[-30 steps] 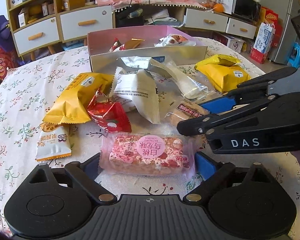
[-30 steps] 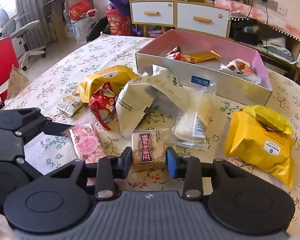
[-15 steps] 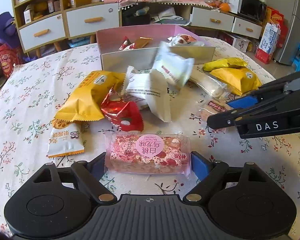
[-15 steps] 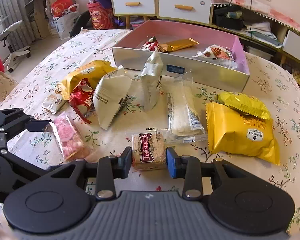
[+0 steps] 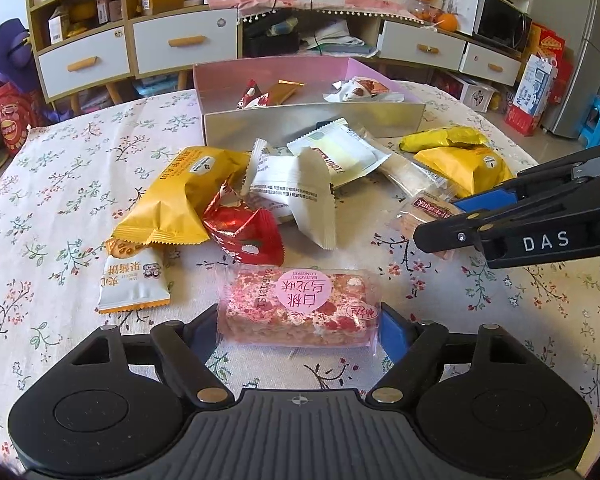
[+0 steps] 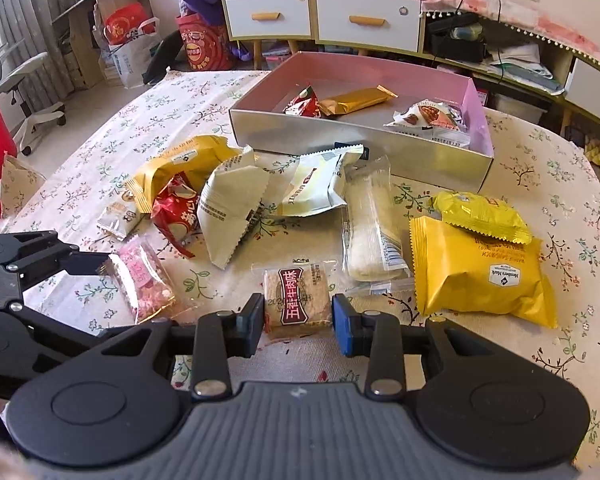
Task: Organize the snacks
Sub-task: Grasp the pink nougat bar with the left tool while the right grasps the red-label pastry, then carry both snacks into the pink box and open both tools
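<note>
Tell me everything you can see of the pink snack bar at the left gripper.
The pink snack bar is a block speckled red, pink and white, sealed in a clear glossy wrapper with a round pink label printed in Chinese characters. It lies crosswise between the fingers of the left gripper, which are closed against the wrapper's two ends. Whether it rests on the floral tablecloth or is lifted slightly is unclear. No other snack touches it.

Ahead of the left hand-held gripper [image 5: 298, 330], a heap of snack packets [image 5: 292, 188] blocks the straight way to the box [image 5: 312, 124]. Bare table [image 5: 72, 168] lies open to its left; the right hand-held gripper [image 5: 456, 220] crowds its right.
</note>
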`<act>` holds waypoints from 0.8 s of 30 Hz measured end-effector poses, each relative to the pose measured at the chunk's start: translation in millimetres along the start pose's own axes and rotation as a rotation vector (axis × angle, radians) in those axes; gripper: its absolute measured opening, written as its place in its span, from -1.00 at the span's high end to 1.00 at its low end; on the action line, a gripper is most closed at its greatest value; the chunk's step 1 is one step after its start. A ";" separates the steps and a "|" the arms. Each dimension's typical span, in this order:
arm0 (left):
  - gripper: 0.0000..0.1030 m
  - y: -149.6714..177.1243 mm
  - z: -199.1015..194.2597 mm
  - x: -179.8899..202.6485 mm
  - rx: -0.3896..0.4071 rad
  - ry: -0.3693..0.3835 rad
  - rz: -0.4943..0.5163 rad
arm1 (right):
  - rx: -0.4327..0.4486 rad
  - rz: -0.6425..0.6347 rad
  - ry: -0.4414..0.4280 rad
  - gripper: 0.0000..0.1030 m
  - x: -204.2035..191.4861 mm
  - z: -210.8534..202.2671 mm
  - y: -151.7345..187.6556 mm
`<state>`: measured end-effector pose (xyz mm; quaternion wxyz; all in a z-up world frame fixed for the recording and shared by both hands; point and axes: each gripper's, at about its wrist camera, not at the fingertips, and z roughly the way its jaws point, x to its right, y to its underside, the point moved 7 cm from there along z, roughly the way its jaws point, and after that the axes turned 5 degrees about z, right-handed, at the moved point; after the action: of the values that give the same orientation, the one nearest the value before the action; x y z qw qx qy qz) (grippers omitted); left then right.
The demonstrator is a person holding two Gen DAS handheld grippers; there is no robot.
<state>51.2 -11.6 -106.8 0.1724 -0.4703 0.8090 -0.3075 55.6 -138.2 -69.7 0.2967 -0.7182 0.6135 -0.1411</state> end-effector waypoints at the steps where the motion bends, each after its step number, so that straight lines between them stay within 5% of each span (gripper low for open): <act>1: -0.52 -0.3 -0.8 0.4 0.001 0.003 0.000 | 0.001 0.002 -0.001 0.36 0.0 -0.7 -0.4; 24: -0.48 -33.7 -30.9 12.1 0.092 0.047 0.014 | 0.087 0.080 -0.029 0.35 11.3 -27.8 -26.4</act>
<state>49.7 -24.2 -61.2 0.1770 -0.4487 0.8012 -0.3542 63.3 -154.2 -33.9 0.3420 -0.6816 0.6304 -0.1452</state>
